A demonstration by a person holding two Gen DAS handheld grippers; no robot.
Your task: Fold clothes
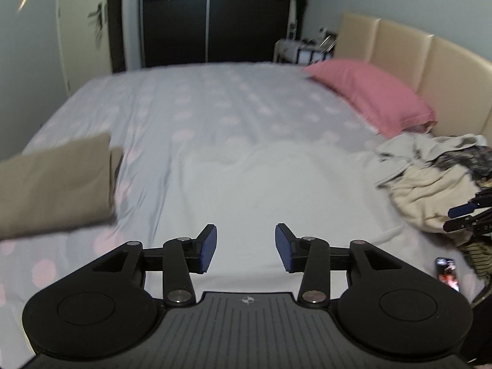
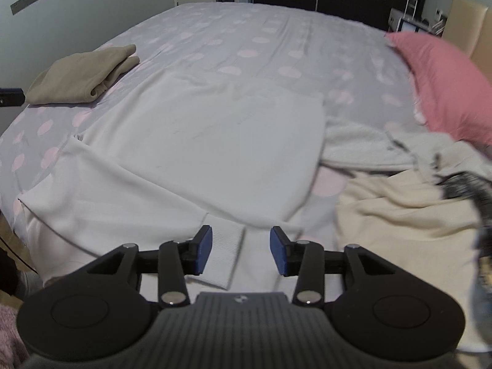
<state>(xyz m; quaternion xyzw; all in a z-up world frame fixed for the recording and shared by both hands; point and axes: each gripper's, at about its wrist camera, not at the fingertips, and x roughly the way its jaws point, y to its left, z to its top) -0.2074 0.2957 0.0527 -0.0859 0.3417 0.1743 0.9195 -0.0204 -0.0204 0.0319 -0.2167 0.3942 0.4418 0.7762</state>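
A white long-sleeved garment (image 2: 215,141) lies spread flat on the bed, one sleeve folded across so its ribbed cuff (image 2: 223,255) rests near the front edge. My right gripper (image 2: 241,250) hovers open just above that cuff, nothing between its blue pads. In the left wrist view the same white garment (image 1: 261,190) stretches ahead, and my left gripper (image 1: 246,247) stands open above its near part, empty. A folded tan garment (image 2: 83,75) sits at the bed's left side, also seen as the tan garment (image 1: 55,184) in the left wrist view.
A heap of unfolded clothes (image 2: 415,190), cream and grey, lies at the right. A pink pillow (image 2: 446,83) leans by the beige headboard (image 1: 415,58). The bedsheet (image 2: 261,40) is grey with pink dots. A phone (image 1: 447,272) lies near the bed's edge. Dark wardrobe doors (image 1: 209,24) stand behind.
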